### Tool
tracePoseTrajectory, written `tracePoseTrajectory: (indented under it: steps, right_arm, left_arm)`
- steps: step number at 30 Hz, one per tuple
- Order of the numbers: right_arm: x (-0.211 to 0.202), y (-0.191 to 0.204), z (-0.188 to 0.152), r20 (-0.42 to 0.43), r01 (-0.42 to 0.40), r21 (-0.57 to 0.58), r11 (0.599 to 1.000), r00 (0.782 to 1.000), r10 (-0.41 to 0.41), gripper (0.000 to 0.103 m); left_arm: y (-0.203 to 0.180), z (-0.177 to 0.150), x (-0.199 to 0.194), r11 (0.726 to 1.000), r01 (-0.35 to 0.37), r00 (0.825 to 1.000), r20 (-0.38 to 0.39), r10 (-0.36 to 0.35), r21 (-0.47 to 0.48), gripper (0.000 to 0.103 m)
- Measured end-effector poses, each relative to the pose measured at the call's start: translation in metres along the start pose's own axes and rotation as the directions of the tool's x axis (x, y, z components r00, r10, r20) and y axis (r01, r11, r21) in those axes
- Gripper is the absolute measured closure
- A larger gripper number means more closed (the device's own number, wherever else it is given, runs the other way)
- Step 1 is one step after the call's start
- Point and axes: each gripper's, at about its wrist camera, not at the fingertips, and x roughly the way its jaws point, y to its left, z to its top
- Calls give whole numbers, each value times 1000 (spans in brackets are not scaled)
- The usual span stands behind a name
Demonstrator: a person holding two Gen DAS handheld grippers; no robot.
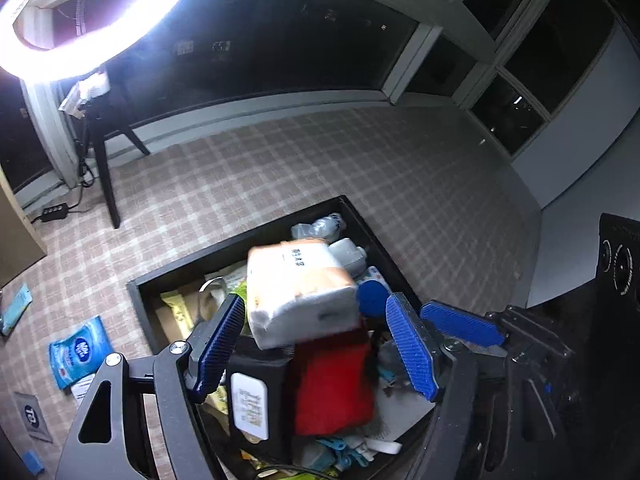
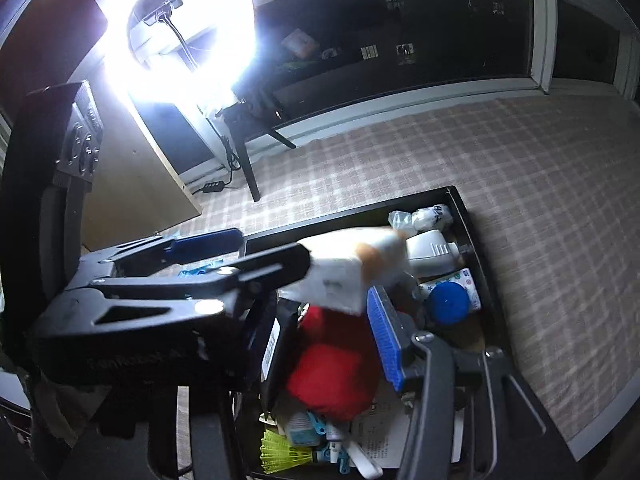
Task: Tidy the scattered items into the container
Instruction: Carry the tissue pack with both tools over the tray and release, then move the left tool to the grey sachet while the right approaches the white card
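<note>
**Tissue pack over a nearly full box**

A soft white-and-orange tissue pack (image 1: 298, 292) sits above the black box (image 1: 236, 236), which rests on a checked mat (image 1: 320, 160). The left gripper (image 1: 316, 344) has its blue pads spread to either side of the pack; neither pad visibly presses on it, and the pack is blurred, so it appears to be loose between open jaws. The right gripper (image 2: 340, 304) stands just beside the left one, its jaws also apart; whether its near pad touches the pack cannot be told.

The box already holds many things: a red pouch (image 1: 334, 384), a black case with a white label (image 1: 256, 392), a blue-capped bottle (image 1: 374, 298), a white bottle (image 1: 348, 254), clips and papers. Judged from this, the tidying is well advanced. Still left on the mat, to the near left of the box, are a blue wipes packet (image 1: 78, 350), a dark sachet (image 1: 32, 420) and a pale blue packet (image 1: 16, 306).
</note>
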Motion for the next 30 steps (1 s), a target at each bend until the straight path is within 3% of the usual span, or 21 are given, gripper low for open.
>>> tracePoseTrajectory:
  steps: [7,15,24,30]
  right_arm:
    - [9,11,0,-10,-22,-26,999,1000,22,56]
    - [21,57,-3,-18,-61,-101,993,998,59,55]
    - [60,114,-13,-87,-83,-182,980,994,68,55]
    - [89,151,-14,-130,-97,-228,969,989,68,50]
  left_arm:
    - [43,-17,-24,997,-52,998,20,53,-61,32]
    - [115,-61,-63,972,-180,982,23,186,-152,33]
    - [217,-122,-109,897,-344,936,-26,351,-277,33]
    - [277,-156,-123,846,-428,902,-95,420,-319,32]
